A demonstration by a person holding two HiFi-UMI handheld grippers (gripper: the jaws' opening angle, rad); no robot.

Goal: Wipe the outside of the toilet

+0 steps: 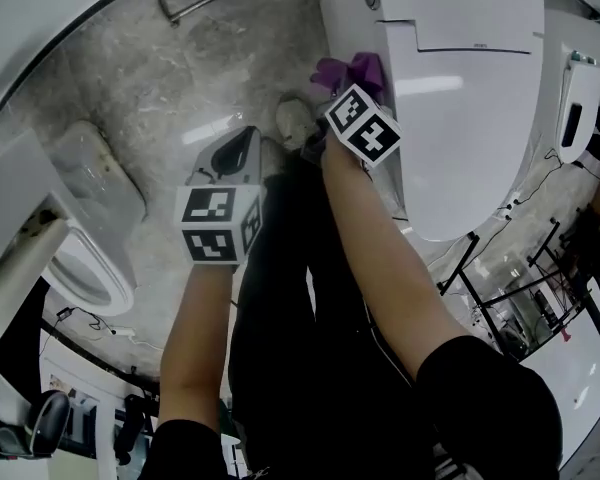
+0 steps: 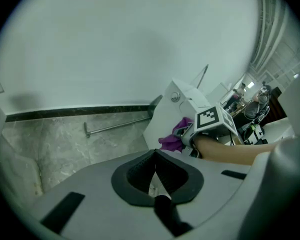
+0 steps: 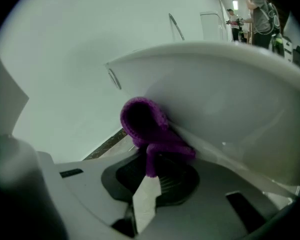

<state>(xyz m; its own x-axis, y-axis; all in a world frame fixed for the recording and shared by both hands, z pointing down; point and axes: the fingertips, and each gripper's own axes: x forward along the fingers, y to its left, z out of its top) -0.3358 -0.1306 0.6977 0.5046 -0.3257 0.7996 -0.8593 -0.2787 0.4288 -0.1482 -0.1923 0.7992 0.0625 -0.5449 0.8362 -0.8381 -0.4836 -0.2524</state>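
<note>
Fingers (image 2: pixel 139 173) of my left gripper (image 2: pixel 155 159), nearest me, are pressed together on nothing and held back over the floor (image 1: pixel 150 78), I'd say to keep clear of the wiping. Beyond, to the right, my right gripper (image 3: pixel 151 169) pinches a fold of the purple cloth (image 3: pixel 142 118), its bunched end touching the toilet (image 3: pixel 230 99) side under the rim. Farthest off, a metal rod (image 2: pixel 115 127) lies by the wall
</note>
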